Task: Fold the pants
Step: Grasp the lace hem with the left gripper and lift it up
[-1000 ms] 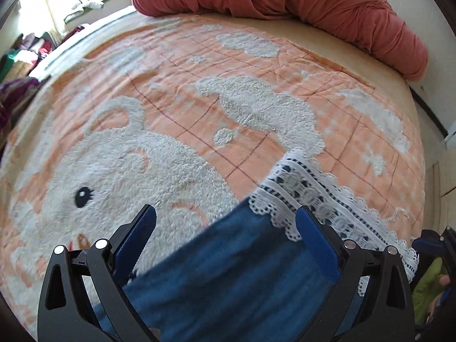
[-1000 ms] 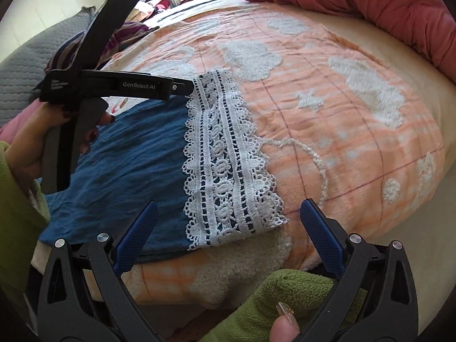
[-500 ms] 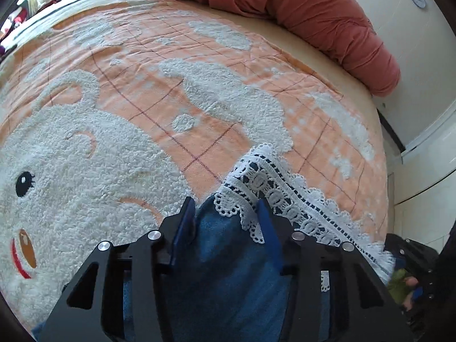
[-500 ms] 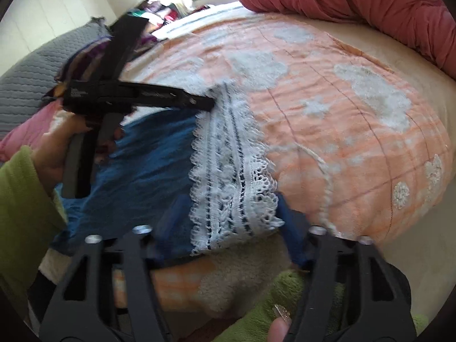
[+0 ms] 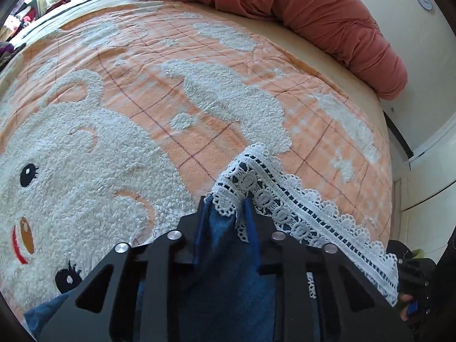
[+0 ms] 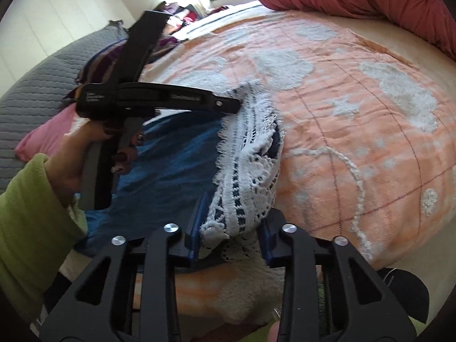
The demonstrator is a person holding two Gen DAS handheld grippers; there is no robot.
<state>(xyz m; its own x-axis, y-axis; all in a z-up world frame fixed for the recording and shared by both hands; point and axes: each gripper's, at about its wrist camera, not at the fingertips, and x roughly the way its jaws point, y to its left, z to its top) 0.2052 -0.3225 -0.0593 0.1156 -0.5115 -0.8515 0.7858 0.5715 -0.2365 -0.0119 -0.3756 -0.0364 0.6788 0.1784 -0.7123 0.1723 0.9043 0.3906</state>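
Now pants (image 5: 228,273) inside left gripper (image 5: 225,208)

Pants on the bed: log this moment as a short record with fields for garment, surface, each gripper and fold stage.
garment: blue pants with a white lace hem
surface: orange blanket with a white fleecy bear, on a bed
background: red bedding roll along the far edge
left gripper: jaws have just been closing, now pinching the far corner of the lace hem
right gripper: jaws have just been closing, now pinching the near corner, lace bunched between the pads
fold stage: both hem corners gripped, hem not yet carried over
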